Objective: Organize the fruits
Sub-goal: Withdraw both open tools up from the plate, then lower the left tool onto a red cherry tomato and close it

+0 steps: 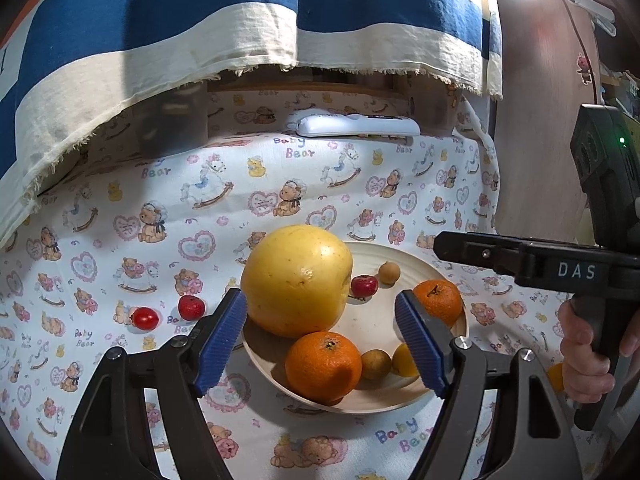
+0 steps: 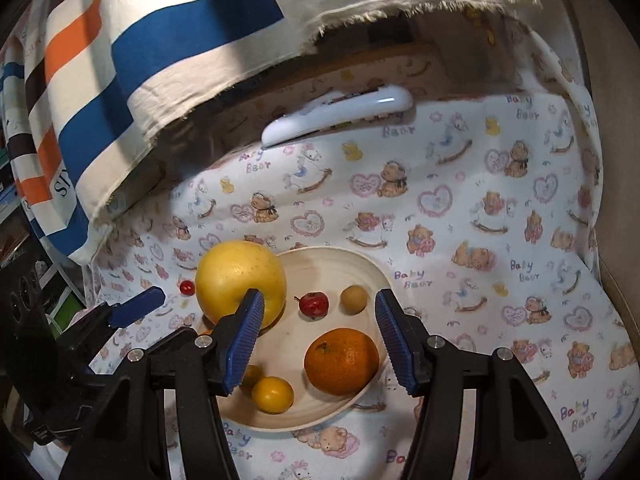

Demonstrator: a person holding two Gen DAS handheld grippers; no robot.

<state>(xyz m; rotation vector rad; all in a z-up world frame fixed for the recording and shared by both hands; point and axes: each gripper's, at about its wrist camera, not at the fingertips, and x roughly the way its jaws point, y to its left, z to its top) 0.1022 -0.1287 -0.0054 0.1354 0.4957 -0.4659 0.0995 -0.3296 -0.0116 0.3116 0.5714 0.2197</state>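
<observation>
A cream plate (image 1: 408,252) (image 2: 320,258) holds a big yellow pomelo (image 1: 296,280) (image 2: 240,280), two oranges (image 1: 323,366) (image 1: 438,302) (image 2: 341,361), a small red fruit (image 1: 364,285) (image 2: 314,304), brown round fruits (image 1: 389,272) (image 1: 376,364) (image 2: 353,299) and a small yellow fruit (image 1: 404,360) (image 2: 273,394). Two small red fruits (image 1: 145,318) (image 1: 191,307) lie on the cloth left of the plate; one shows in the right wrist view (image 2: 187,288). My left gripper (image 1: 322,340) is open and empty over the plate. My right gripper (image 2: 318,340) is open and empty over the plate.
A bear-print cloth (image 1: 280,184) (image 2: 500,240) covers the table. A white remote (image 1: 356,125) (image 2: 340,114) lies at the back. A striped hanging fabric (image 1: 160,32) (image 2: 160,60) overhangs the back. The right gripper's body (image 1: 560,268) is on the right; a left finger (image 2: 136,308) shows at left.
</observation>
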